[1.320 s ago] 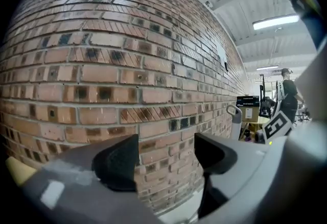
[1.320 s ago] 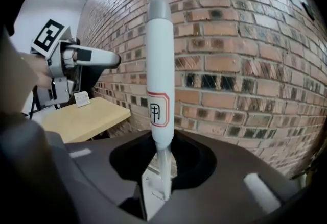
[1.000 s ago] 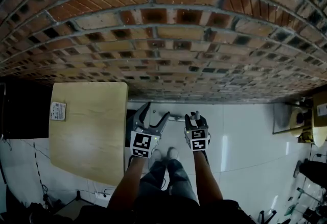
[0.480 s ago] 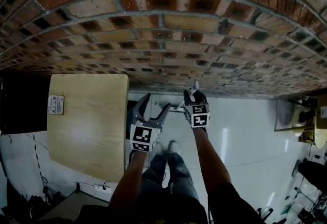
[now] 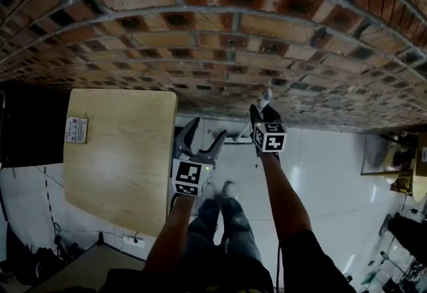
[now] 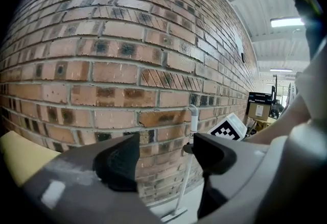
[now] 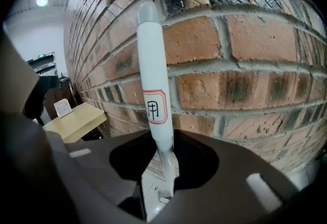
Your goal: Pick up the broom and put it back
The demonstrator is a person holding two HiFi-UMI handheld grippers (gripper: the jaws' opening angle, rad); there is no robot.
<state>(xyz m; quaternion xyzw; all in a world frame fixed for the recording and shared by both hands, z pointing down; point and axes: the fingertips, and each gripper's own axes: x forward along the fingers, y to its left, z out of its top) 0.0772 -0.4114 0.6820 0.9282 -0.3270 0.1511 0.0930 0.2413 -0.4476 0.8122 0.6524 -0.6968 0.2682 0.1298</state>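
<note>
The broom's white handle (image 7: 153, 90) with a red-framed label stands nearly upright against the brick wall (image 7: 245, 54). My right gripper (image 7: 161, 162) is shut on it below the label. In the head view the handle's top (image 5: 267, 93) sticks out above my right gripper (image 5: 263, 111), close to the wall's foot. The left gripper view shows the handle (image 6: 192, 126) slanting down to the broom head (image 6: 173, 214) on the floor. My left gripper (image 5: 205, 130) hangs to the left of the broom, jaws apart, nothing between them (image 6: 163, 159).
A pale wooden table (image 5: 120, 151) with a small label card (image 5: 75, 129) stands left of my left gripper. The brick wall (image 5: 213, 31) fills the far side. White tiled floor (image 5: 327, 171) lies to the right, and the person's shoes (image 5: 218, 190) are below the grippers.
My right gripper has carried the broom handle forward toward the wall and a bit to the right. The left gripper has shifted only slightly forward.
</note>
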